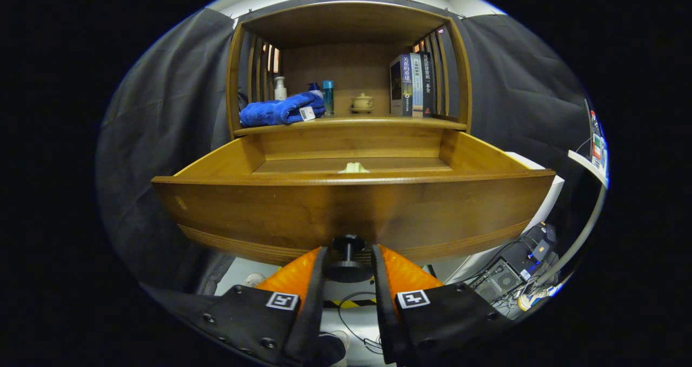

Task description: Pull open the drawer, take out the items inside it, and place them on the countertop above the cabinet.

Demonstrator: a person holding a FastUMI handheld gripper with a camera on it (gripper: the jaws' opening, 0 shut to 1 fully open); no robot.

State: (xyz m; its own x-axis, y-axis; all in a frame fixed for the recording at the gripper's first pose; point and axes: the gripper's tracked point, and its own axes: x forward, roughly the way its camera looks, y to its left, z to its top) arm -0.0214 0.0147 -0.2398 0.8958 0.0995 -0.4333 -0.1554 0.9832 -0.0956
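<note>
The tool point(348, 264) has its two fingers closed in on the round dark knob point(348, 251) at the front of the brown wooden drawer point(351, 210), one finger pressing on each side of it. The drawer stands pulled well out of the wooden cabinet. On its far floor a small pale object point(353, 167) shows just over the front edge. Above the drawer, on the worktop point(378, 122), lie a folded blue towel point(281, 111) at the left, a white pump bottle point(280, 88), a blue bottle point(328, 97), a small lidded ceramic pot point(361, 103), and upright books point(412, 85) at the right
</note>
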